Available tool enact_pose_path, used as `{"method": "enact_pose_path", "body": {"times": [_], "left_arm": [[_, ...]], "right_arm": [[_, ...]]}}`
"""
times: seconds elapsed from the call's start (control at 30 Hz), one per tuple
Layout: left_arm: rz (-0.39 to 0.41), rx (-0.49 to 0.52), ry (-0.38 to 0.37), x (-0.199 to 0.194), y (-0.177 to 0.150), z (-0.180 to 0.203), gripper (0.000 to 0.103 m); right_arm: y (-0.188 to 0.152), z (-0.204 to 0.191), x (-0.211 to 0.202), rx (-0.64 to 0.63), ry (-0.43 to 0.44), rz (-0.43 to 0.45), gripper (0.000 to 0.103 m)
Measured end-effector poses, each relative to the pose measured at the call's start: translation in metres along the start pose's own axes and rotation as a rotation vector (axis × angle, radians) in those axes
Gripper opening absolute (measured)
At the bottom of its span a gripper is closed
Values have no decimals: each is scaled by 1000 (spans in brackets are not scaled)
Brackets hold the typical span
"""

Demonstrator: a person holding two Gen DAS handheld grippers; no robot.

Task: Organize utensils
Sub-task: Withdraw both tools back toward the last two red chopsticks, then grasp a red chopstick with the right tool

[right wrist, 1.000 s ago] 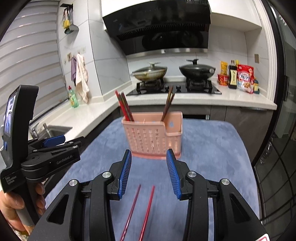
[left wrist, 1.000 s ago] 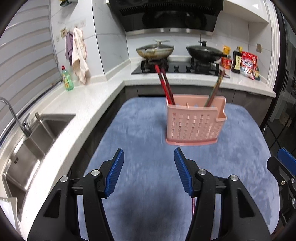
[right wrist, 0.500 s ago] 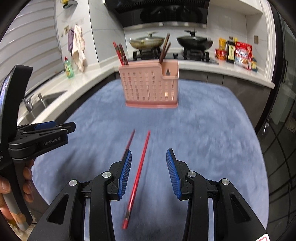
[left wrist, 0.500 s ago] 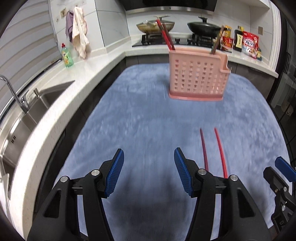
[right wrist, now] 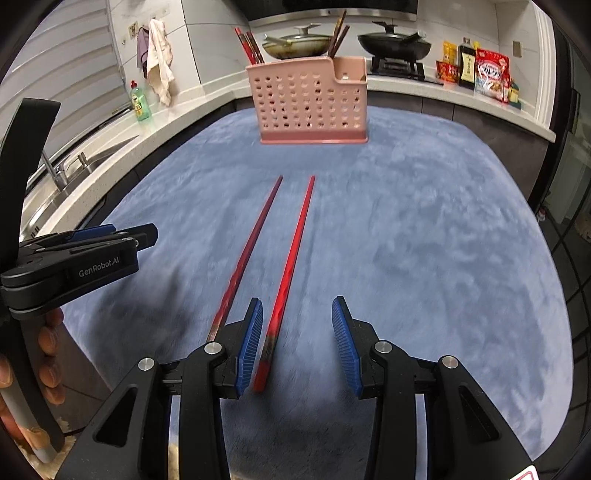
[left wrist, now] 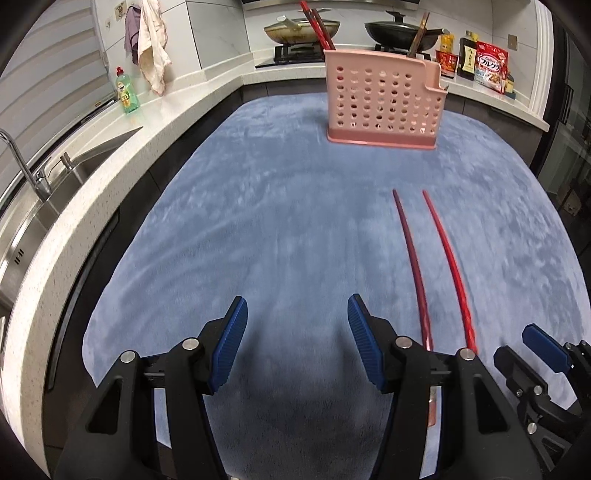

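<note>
Right wrist view: your right gripper (right wrist: 297,341) hangs low over the blue plush mat (right wrist: 424,258) with its blue pads apart and nothing pressed between them. The brighter red chopstick (right wrist: 291,258) lies flat on the mat, its near end running in between the pads, close to the left pad; whether it touches that pad you cannot tell through the blur. The darker red chopstick (right wrist: 247,254) lies just beside it, outside the left pad, the two nearly parallel and apart, both pointing toward the pink perforated utensil holder (right wrist: 312,105). That holder stands upright at the far end of the mat, with red chopsticks (right wrist: 248,46) in its left part and brown chopsticks (right wrist: 338,35) toward its right.

From the left wrist camera, your left gripper (left wrist: 295,339) is released too, pads wide apart over bare mat with nothing between them. Both loose chopsticks lie off to its right, their near ends hidden behind its right finger. Your hand (right wrist: 48,347) grips the left tool's handle.
</note>
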State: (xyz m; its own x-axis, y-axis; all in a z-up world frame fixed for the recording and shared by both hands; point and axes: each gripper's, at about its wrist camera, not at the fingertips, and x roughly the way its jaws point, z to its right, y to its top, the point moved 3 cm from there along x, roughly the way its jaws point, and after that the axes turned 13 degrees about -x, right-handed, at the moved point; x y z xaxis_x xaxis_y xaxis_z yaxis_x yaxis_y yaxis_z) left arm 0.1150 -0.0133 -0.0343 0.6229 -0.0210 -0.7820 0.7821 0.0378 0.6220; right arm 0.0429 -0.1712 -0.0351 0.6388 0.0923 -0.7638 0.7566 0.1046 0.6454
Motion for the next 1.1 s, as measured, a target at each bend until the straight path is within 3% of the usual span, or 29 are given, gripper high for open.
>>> {"method": "enact_pose_path", "body": {"times": [0.4,0.8,1.1], "left_arm": [[-27,11,4,6,-14,2,54],[-36,21,0,7,-18,7,54],[-32,43,-21,3,-23,19,73]], "right_arm": [[-14,-14,11,1,41,-32,34],[-21,-14,18,5,38,-55,11],[-25,6,14,57,-2,-49,7]]}}
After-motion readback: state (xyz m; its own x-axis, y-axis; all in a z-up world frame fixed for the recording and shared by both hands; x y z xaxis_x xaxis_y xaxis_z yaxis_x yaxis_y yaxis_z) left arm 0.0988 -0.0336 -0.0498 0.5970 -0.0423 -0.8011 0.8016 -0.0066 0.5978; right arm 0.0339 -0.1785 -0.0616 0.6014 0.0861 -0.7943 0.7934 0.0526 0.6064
